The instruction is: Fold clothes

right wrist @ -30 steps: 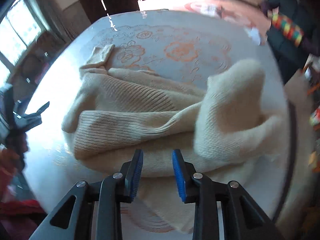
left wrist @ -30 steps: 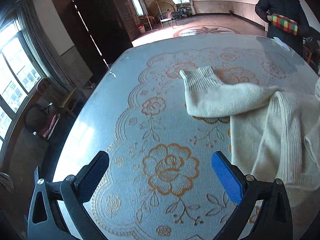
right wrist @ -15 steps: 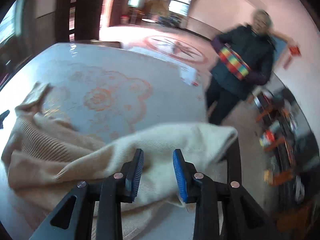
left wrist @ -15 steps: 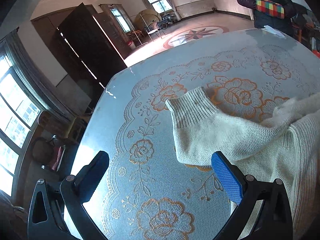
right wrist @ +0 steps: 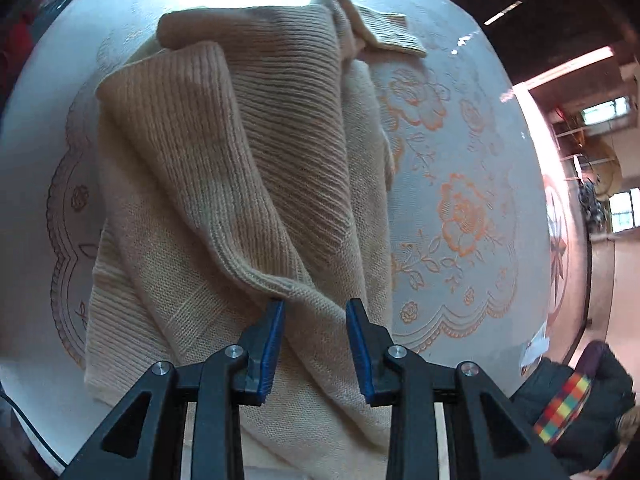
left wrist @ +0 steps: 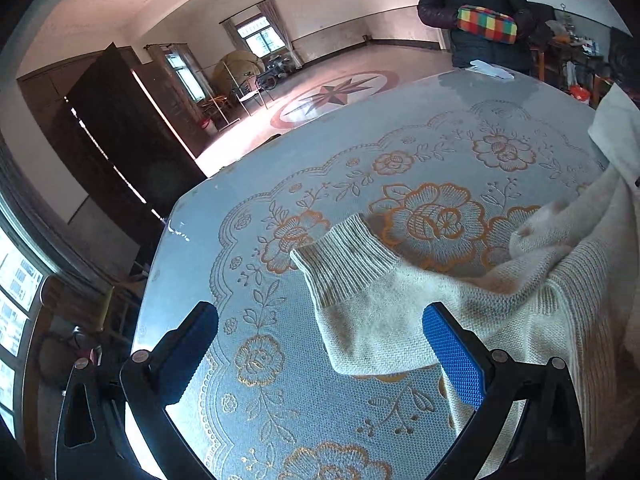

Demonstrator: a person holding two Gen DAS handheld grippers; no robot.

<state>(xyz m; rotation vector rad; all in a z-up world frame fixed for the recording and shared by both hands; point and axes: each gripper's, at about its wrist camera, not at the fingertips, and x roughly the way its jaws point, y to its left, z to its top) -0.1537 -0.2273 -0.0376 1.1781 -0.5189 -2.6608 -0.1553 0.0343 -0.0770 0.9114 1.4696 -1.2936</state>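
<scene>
A cream knit sweater (right wrist: pixel 240 168) lies bunched on the table, its body raised toward my right gripper. My right gripper (right wrist: pixel 315 344) is shut on a fold of the sweater and holds it up above the table. In the left wrist view a sleeve with a ribbed cuff (left wrist: pixel 344 256) stretches left across the cloth from the sweater (left wrist: pixel 560 300). My left gripper (left wrist: pixel 320 352) is open and empty, its jaws wide apart, with the sleeve lying between and just beyond them.
The round table (left wrist: pixel 192 248) has a glass top over a lace cloth with orange flowers. A person in a dark coat (left wrist: pixel 476 8) with a checked bundle stands at the far edge, near white paper (left wrist: pixel 490 69). A dark cabinet (left wrist: pixel 120 136) stands left.
My right gripper has lifted and swung with the sweater fold, so the garment now hangs toward it. My left gripper has moved forward toward the sleeve cuff, still open.
</scene>
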